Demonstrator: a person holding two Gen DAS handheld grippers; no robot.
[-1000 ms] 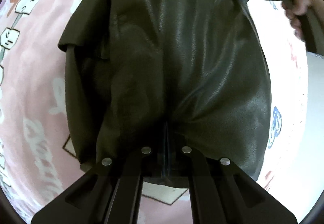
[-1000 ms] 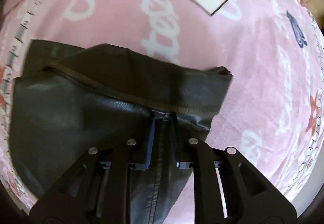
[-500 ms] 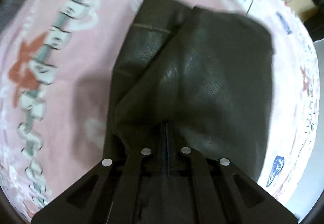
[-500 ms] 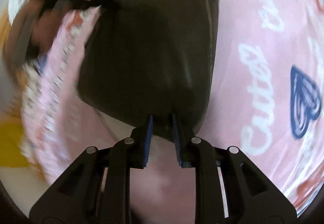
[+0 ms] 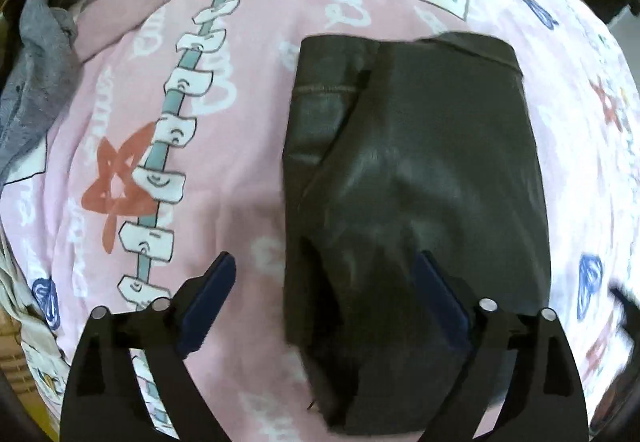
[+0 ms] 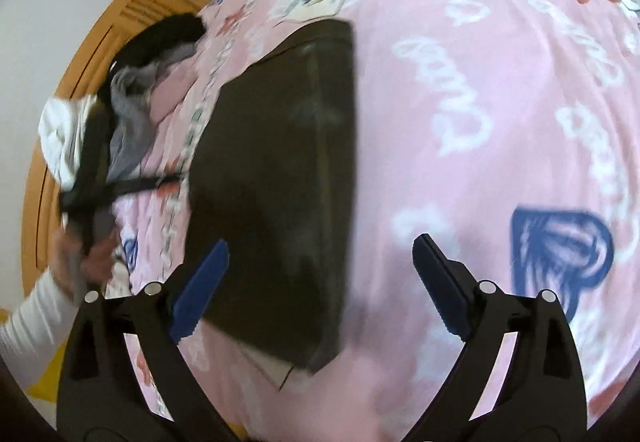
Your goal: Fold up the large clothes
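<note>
Garment: folded dark brown leather-look garment [image 5: 416, 178] flat on my pink printed bedspread [image 5: 248, 54].
My left gripper [image 5: 326, 292]: just sprung wide, released.
My right gripper [image 6: 320, 274]: likewise, grasping nothing.

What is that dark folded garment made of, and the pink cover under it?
The dark folded garment looks like leather or imitation leather: smooth, with soft shine and stitched hems; which one, I cannot tell. The pink cover looks like soft, matte, fleecy woven cloth with printed patterns.

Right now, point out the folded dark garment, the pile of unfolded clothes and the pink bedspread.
folded dark garment [image 5: 420, 170]: left wrist view, middle of its top layer.
pile of unfolded clothes [image 5: 44, 54]: left wrist view, the grey fabric.
pink bedspread [image 6: 500, 102]: right wrist view, bare patch beside the garment.
</note>
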